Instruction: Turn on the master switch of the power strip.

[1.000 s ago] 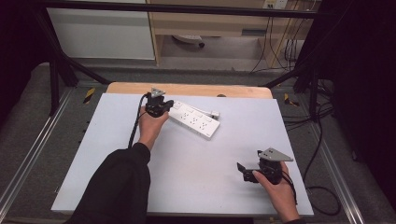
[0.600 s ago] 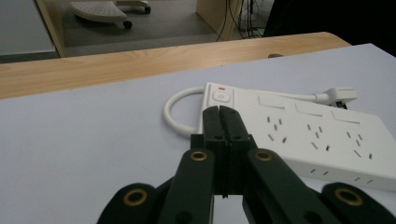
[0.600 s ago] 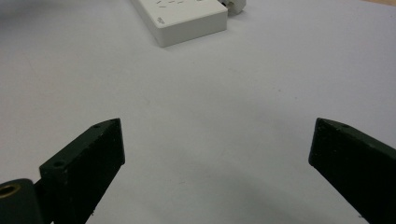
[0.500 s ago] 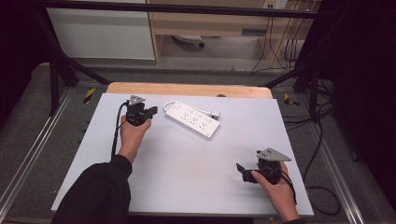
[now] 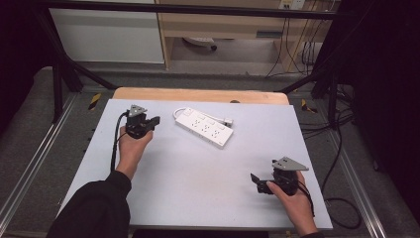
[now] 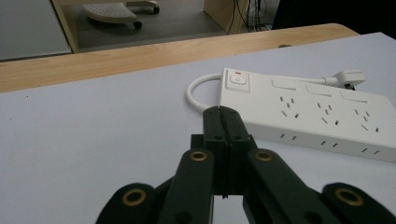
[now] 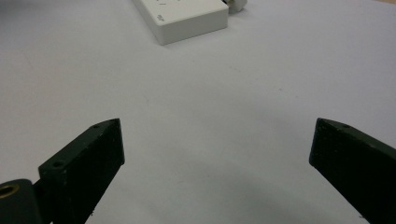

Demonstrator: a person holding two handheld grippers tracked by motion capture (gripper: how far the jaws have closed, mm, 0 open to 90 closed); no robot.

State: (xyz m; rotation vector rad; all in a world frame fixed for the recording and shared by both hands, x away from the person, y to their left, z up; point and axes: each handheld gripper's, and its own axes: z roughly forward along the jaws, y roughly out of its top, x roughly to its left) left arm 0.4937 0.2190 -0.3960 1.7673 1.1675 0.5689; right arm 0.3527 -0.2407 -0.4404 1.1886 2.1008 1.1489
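A white power strip lies at an angle on the far middle of the grey table top, its short cord looped at its left end. My left gripper sits to the left of the strip, apart from it, pointing toward it. In the left gripper view its black jaws are pressed together with nothing between them, and the strip with its switch and plug lies just beyond. My right gripper rests near the front right of the table, open wide over bare table.
A wooden strip runs along the table's far edge. Beyond it stand a shelf unit and hanging cables. Metal rails flank the table. The strip's near corner shows at the top of the right gripper view.
My left gripper has drawn back to the left, away from the power strip's left end, and slightly nearer the person. The right gripper has stayed put.
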